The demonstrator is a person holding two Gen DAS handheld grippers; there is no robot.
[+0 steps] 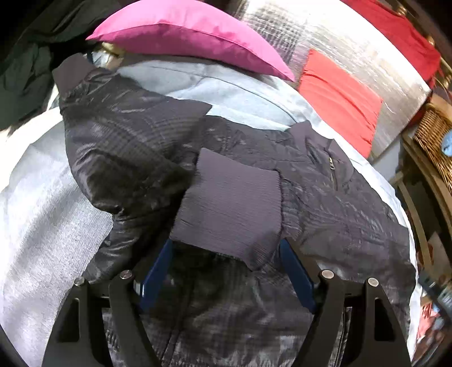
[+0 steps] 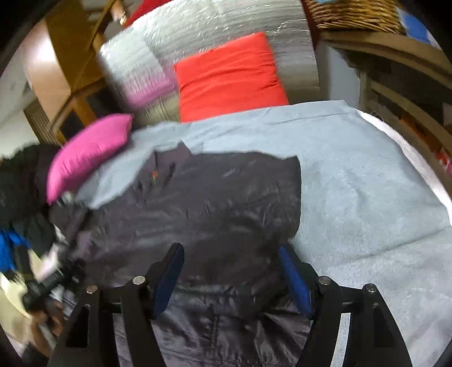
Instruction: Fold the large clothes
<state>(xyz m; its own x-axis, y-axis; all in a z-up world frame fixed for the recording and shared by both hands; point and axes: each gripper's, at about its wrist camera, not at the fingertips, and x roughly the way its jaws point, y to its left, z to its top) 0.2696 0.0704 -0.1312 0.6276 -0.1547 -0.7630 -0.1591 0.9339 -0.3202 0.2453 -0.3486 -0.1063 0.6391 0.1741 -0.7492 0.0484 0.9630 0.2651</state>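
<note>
My left tool (image 1: 226, 271) is spread wide and holds nothing; the ribbed cuff (image 1: 228, 209) of the dark jacket (image 1: 339, 203) lies just ahead, between its fingers, and the sleeve (image 1: 121, 146) runs away ahead and to the left. My right tool (image 2: 231, 276), also wide and empty, hovers over the jacket's body on the bed (image 2: 367, 183). I judge the left nearer the cuff. Farthest ahead sits the pink pillow (image 1: 186, 31).

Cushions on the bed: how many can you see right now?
2. A magenta satin cushion lies at the head of the pale blue bedspread, left of the dark quilted jacket. An orange-red cushion leans on the silver headboard. Others may be hidden.
</note>
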